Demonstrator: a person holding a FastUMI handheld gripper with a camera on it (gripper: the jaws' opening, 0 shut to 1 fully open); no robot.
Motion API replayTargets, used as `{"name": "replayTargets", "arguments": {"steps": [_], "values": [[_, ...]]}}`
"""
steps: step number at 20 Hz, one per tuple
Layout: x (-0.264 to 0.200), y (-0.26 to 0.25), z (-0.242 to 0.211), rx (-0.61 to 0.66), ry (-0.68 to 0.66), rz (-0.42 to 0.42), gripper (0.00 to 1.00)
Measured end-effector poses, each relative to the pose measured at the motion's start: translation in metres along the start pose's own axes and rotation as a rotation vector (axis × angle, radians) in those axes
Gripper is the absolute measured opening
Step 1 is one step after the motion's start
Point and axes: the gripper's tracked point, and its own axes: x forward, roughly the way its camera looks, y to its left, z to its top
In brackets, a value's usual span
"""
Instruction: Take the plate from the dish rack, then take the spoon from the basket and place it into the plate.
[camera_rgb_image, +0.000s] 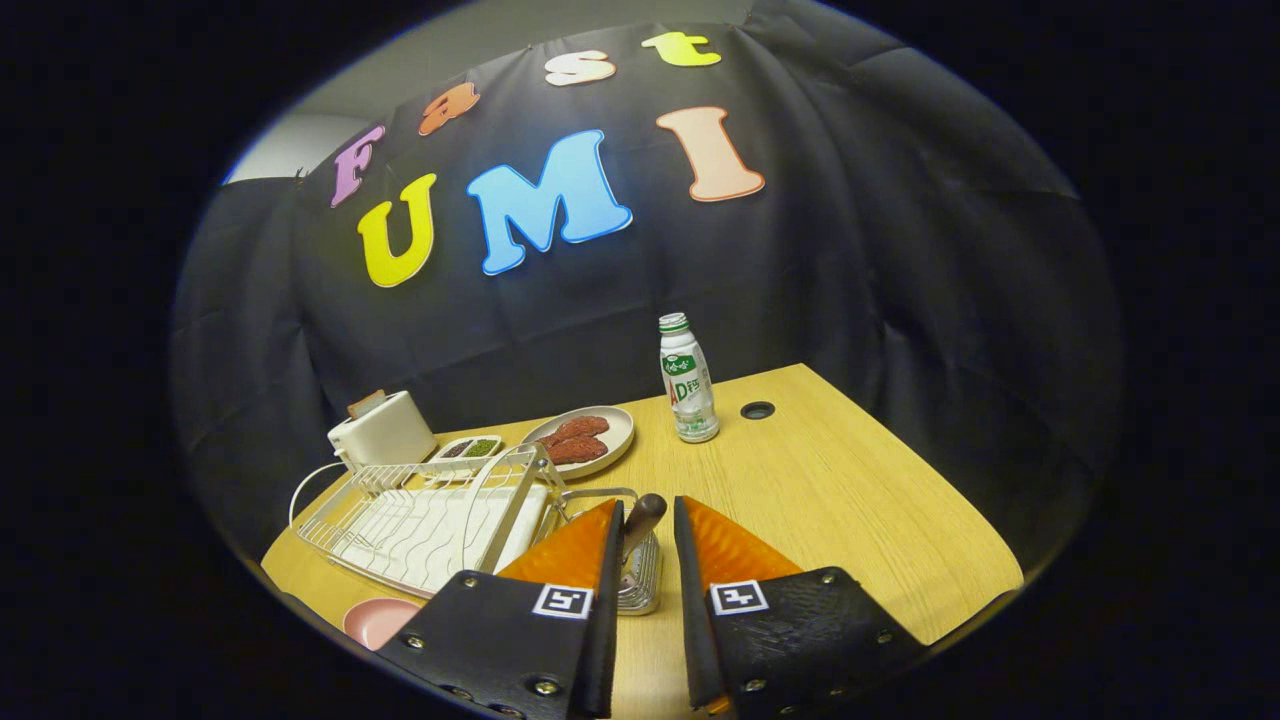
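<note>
Spoon (643, 515) seen standing in wire basket (640, 580), handle end up, long axis near upright, leaning slightly away toward right. Handle located in narrow gap between fingers of gripper (648, 520); contact with both fingers cannot be told. Pink plate (378, 620) laid on table (830, 480), left of gripper, beside dish rack (430, 520).

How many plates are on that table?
2: a pink plate at the table's near edge beside the dish rack, left of the gripper; a plate of meat beyond the rack.
</note>
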Motion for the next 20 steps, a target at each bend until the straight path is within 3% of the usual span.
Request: {"name": "replayTargets", "arguments": {"steps": [4,5,6,7,9,10,15,17,20], "values": [[0.014,0.002,0.001,0.015,-0.002,-0.007,0.32],[0.012,0.003,0.001,0.011,0.0,-0.001,0.25],[0.01,0.008,0.004,0.021,-0.006,0.008,0.27],[0.01,0.013,0.004,0.018,-0.005,0.018,0.16],[0.006,0.023,0.006,0.014,0.022,0.031,0.15],[0.007,0.026,0.008,0.009,0.036,0.029,0.07],[0.01,0.05,0.012,-0.078,0.048,0.027,0.06],[0.007,0.052,0.01,-0.124,0.071,0.01,0.01],[0.006,0.049,0.026,-0.16,0.051,-0.028,0.0]]}}
